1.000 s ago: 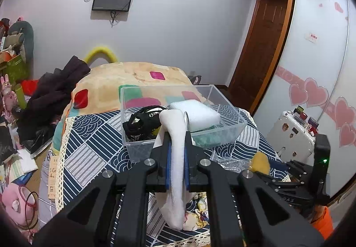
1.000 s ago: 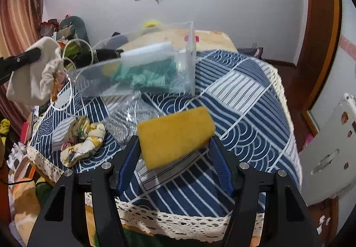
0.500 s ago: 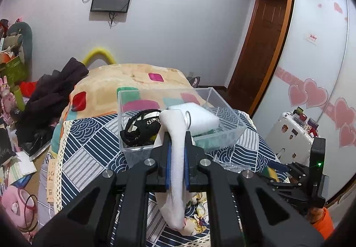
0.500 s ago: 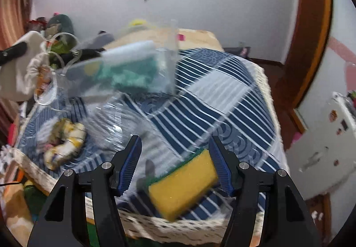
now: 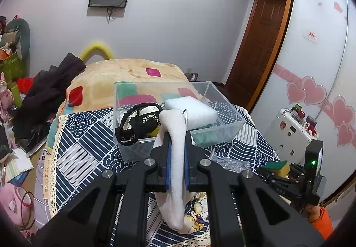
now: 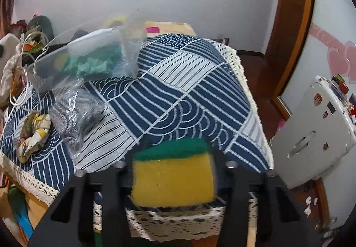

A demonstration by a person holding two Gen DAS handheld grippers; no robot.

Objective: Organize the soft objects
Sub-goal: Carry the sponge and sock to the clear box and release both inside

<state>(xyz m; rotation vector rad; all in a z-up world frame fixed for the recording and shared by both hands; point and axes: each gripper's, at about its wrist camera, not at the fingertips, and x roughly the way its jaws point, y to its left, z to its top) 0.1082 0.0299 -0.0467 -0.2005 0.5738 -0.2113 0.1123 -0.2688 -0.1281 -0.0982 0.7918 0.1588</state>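
Right gripper is now sitting low at the table edge with the sponge filling the lower centre of its frame; a second ago the sponge was sitting tilted higher between the fingers, and half a second ago it was hanging at the bottom of the frame. Left gripper is barely shifting, with the clear bin staying mid-frame.

Left gripper is clamping narrow on the white cloth, which is draping over the fingers and hanging down below them. Right gripper is half-closed around the sponge, but the frame is motion-blurred, so I cannot tell if the pads are actually biting.

Bin is already holding a white foam block, a black strappy item and green fabric. Floral scrunchie and a clear bag with grey contents are still lying on the patterned tablecloth, left of centre in the right view.

Risks I'm seeing:
- Sponge is sitting at the cloth's lace edge at the bottom of the frame; a weak grip is likely dropping it to the floor.
- Hanging cloth tail is probably snagging the bin's near wall on the way in, tipping or dragging the light bin.
- Foam is already standing above the rim; more items are likely pushing it out.
- Both grippers heading for the bin together are risking a collision.
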